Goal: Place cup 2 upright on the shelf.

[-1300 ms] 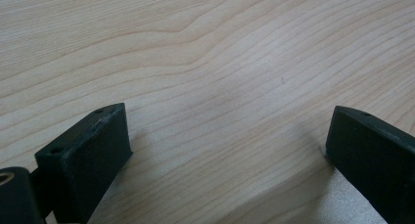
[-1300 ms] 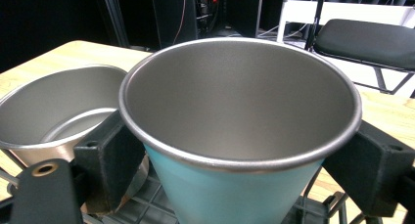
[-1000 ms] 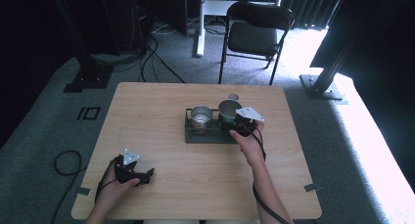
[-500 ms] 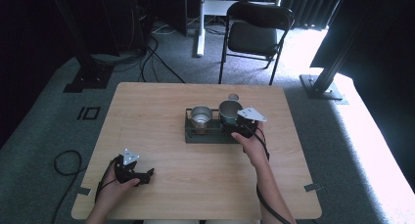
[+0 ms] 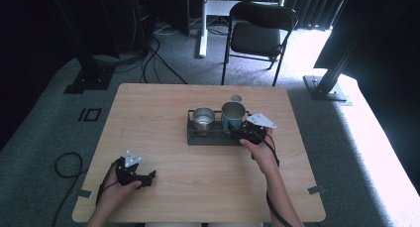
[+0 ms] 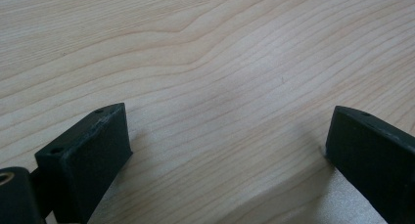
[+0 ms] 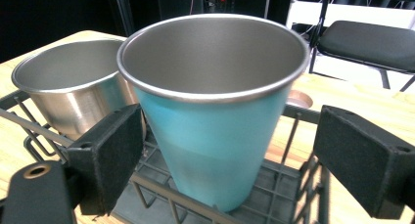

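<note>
Approach to a grasp: the right gripper (image 5: 241,132) has its fingers (image 7: 110,150) wide apart on either side of the tapered teal steel cup (image 7: 215,106), not touching it; the cup stands upright in the dark wire rack (image 7: 288,187) beside a squat bare steel cup (image 7: 73,89). Closing squarely on the smooth wall likely comes next. The left gripper (image 5: 143,176) rests open-fingered and empty on the pale wood-grain tabletop (image 6: 220,62).

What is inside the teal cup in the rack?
The teal cup shows bare steel walls with nothing against them; its bottom is hidden by the rim. It stands in the wire rack between the open right tongs.
</note>
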{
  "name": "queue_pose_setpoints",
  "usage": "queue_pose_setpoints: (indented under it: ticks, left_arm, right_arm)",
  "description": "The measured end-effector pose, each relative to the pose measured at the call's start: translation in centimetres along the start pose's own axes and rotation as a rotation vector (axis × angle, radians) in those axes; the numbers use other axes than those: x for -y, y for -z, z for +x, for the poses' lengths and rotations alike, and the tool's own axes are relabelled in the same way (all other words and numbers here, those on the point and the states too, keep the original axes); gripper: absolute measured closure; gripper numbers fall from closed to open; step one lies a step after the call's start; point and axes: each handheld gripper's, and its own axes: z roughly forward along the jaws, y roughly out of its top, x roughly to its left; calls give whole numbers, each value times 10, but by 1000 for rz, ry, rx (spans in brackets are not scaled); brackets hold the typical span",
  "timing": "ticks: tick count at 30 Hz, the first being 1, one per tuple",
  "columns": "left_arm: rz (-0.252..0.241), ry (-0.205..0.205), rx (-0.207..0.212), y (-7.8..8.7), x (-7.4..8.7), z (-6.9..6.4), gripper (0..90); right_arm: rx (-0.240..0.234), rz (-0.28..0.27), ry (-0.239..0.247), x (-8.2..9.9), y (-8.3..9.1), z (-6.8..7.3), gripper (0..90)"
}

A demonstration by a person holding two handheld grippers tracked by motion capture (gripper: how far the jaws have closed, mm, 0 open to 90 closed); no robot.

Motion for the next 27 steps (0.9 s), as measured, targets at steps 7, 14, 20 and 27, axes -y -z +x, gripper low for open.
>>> queue_pose_setpoints:
  ticks: [7,14,20,27]
  left_arm:
    - [0,0,0,0,0,0,36]
    - [0,-1,0,0,0,0,36]
    - [0,-1,0,0,0,0,36]
    - [0,-1,0,0,0,0,36]
  right_arm:
    - [-18,7,3,5,10,-5,110]
    - [-31,1,2,9,21,-6,110]
    - [-21,-7,2,9,33,-10,110]
    - [-13,-3,3,11,42,-15,110]
